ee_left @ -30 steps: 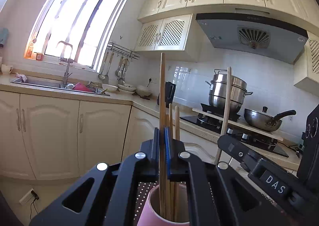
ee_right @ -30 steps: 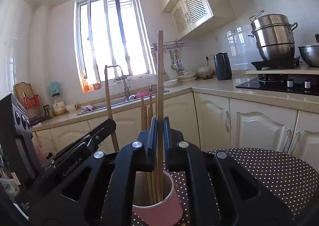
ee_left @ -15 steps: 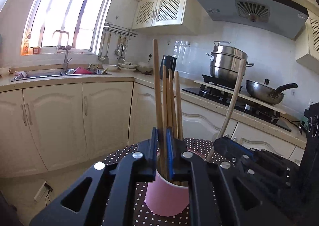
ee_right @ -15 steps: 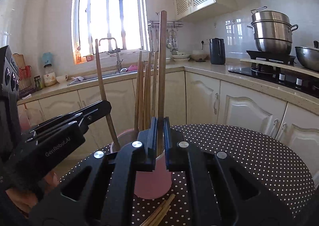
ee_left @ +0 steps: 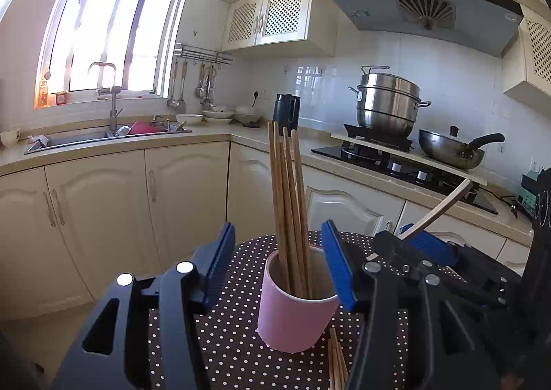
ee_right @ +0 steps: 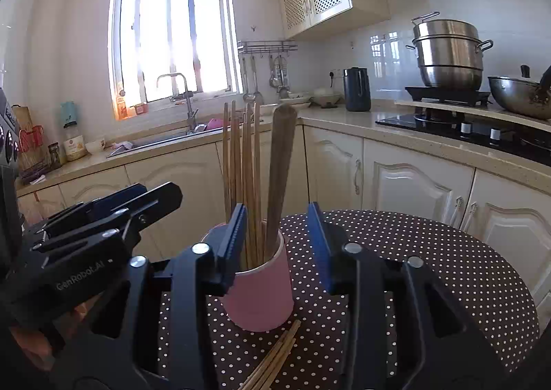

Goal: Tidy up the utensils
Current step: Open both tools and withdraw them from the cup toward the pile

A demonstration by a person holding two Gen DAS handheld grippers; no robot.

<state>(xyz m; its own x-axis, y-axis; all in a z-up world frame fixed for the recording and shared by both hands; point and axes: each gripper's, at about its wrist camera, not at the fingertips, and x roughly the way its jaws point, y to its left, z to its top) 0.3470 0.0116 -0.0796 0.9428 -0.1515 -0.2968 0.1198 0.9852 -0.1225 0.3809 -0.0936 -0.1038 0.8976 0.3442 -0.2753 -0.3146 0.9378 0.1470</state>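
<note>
A pink cup (ee_left: 296,304) (ee_right: 258,290) stands on the round polka-dot table (ee_left: 234,338) (ee_right: 430,269) with several wooden chopsticks (ee_left: 287,200) (ee_right: 241,176) upright in it. My left gripper (ee_left: 280,262) (ee_right: 158,195) is opening, its blue pads apart on either side of the cup and touching nothing. My right gripper (ee_right: 279,242) (ee_left: 406,238) is opening too. One loose, blurred chopstick (ee_right: 280,166) (ee_left: 437,211) leans out of the cup between its pads, unpressed. More chopsticks (ee_right: 275,355) (ee_left: 335,362) lie on the cloth in front of the cup.
Cream cabinets and a counter ring the table. On the counter are a sink (ee_left: 103,138), a black kettle (ee_right: 358,88) and a stove with a steel pot (ee_left: 385,104) and wok (ee_left: 447,149). A person's hand (ee_right: 27,338) holds the left gripper.
Both grippers were shut on a chopstick each over the cup; both have opened and drawn back. The chopsticks now stand free in the cup, the right one tipping sideways.
</note>
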